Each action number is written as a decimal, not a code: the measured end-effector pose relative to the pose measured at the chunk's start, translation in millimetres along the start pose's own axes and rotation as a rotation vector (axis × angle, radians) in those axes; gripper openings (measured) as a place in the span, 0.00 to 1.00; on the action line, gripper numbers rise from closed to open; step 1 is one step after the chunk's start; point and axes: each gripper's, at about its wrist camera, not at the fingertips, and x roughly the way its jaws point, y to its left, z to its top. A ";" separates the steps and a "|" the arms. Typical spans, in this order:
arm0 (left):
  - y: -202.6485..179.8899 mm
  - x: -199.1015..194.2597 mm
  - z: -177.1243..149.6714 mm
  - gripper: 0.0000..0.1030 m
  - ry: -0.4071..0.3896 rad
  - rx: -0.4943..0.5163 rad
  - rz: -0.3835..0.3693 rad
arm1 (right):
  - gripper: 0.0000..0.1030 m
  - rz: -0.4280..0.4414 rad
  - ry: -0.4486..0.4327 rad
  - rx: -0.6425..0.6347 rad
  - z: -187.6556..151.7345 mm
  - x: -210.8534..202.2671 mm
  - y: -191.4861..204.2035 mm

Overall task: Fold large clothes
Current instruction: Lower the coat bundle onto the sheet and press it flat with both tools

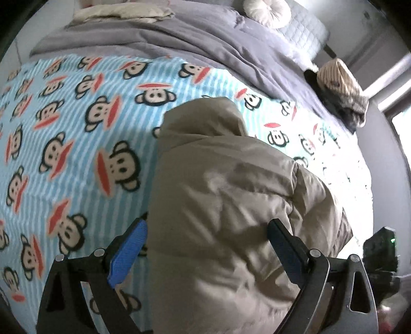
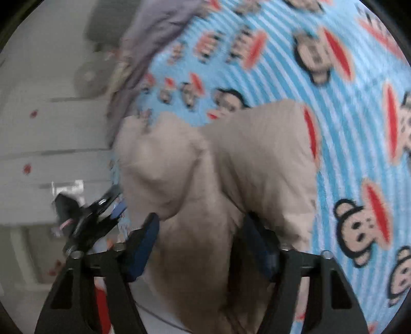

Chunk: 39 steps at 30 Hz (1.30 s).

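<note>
A beige puffer jacket point(image 1: 226, 179) with a hood lies bunched on a blue striped monkey-print blanket point(image 1: 77, 128). My left gripper point(image 1: 205, 239) hovers open over the jacket's near end. Its left blue pad is at the jacket's edge, its right finger over the fabric. In the right wrist view the jacket point(image 2: 231, 144) rises in two puffy folds on the blanket point(image 2: 346, 128). A bunch of it fills the gap of my right gripper point(image 2: 203, 231) and touches both pads, so the gripper is shut on it. The left gripper point(image 2: 102, 205) shows at that view's left.
A grey duvet point(image 1: 205, 46) covers the far half of the bed, with a round cream cushion point(image 1: 267, 10), cream clothing point(image 1: 120, 12) and a striped garment point(image 1: 339, 82) on it. White drawers point(image 2: 51, 128) with red knobs stand beside the bed.
</note>
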 end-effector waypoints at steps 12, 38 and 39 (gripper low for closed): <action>-63.2 53.9 -9.2 0.98 0.055 0.202 0.169 | 0.04 -0.297 -0.065 -0.058 -40.9 -21.6 -38.8; 2.0 -49.2 -128.9 0.98 0.120 0.143 0.159 | 0.04 -0.437 -0.021 -0.217 -147.4 -44.0 3.9; 0.8 -51.3 -128.5 0.98 0.119 0.148 0.164 | 0.04 -0.450 -0.033 -0.231 -151.4 -49.2 8.0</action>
